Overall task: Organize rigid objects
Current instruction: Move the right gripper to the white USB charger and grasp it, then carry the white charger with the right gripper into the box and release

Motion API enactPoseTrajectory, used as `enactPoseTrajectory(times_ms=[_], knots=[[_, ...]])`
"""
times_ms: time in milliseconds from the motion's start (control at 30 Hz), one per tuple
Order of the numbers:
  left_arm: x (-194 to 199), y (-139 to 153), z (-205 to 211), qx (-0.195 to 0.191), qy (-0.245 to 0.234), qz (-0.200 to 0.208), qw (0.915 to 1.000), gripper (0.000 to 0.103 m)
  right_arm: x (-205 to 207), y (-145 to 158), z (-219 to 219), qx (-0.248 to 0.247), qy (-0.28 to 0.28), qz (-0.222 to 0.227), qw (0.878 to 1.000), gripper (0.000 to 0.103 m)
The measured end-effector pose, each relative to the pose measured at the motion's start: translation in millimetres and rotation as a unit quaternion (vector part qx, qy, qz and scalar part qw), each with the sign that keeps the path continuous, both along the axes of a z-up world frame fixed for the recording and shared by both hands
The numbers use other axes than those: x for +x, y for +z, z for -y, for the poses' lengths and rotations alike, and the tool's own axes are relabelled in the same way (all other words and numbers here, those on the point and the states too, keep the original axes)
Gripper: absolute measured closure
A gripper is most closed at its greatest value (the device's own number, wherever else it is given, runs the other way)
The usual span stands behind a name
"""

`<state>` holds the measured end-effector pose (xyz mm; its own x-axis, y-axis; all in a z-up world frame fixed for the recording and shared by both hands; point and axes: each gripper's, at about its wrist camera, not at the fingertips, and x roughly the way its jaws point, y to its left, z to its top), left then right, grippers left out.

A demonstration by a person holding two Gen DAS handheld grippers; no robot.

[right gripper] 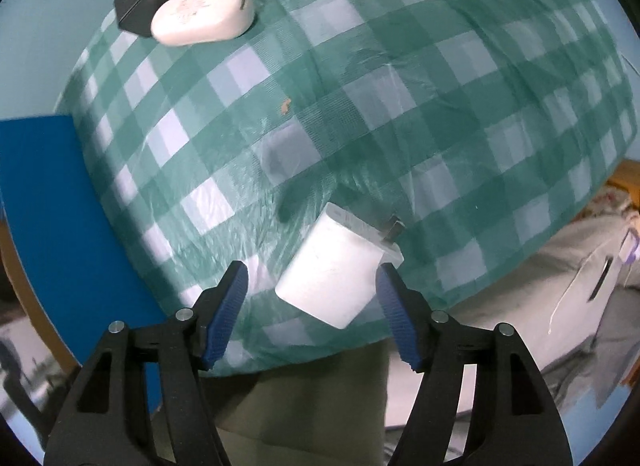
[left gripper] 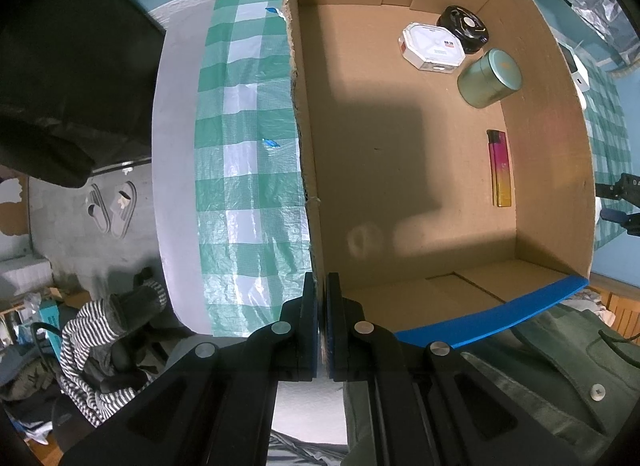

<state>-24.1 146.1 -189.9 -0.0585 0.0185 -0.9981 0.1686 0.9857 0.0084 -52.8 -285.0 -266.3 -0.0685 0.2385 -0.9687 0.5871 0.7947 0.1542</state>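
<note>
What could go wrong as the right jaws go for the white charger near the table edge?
1. The white charger lies skewed between the open right gripper jaws, so closing could twist it or squeeze a corner.
2. It sits near the table edge on a slick checked cloth; a nudge might push it off.
3. The left gripper pinches the cardboard box wall; a tug could shift the box.

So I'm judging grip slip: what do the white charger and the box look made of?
White charger: smooth matte plastic, probably; uniform white faces, rounded edges, metal prongs. Box: plain brown corrugated cardboard; ragged fluted edge, folded flaps, blue printed rim.
</note>
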Motion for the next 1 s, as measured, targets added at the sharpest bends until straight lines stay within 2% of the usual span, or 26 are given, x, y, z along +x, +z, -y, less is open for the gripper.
enactPoseTrajectory(times_ms=[133, 267, 367, 400, 600, 833, 1000], knots=[[0, 0, 0, -0.003, 0.002, 0.001, 1.0000, 0.100, -14, 0, 13, -0.014, -0.042, -0.009, 0.999, 0.035], [0, -1, -1, -0.002, 0.001, 0.000, 1.0000, 0.100, -13, -14, 13, 0.002, -0.056, -0.020, 0.998, 0.033], [0, -1, -1, -0.002, 0.001, 0.000, 1.0000, 0.100, -13, -23, 14, -0.009, -0.047, -0.028, 0.998, 0.034], [1, -1, -1, -0.002, 0.001, 0.000, 1.0000, 0.100, -12, -26, 13, -0.012, -0.041, -0.032, 0.999, 0.037], [2, -1, -1, -0.003, 0.002, 0.000, 1.0000, 0.100, 11, -30, -10, -0.048, 0.048, -0.033, 0.997, 0.049], [3, -1, -1, -0.004, 0.005, 0.000, 1.0000, 0.100, 38, -31, -31, -0.073, 0.174, -0.019, 0.982, 0.051], [3, -2, -1, -0.004, 0.008, 0.000, 1.0000, 0.100, 49, -32, -38, -0.071, 0.195, -0.025, 0.978, 0.051]])
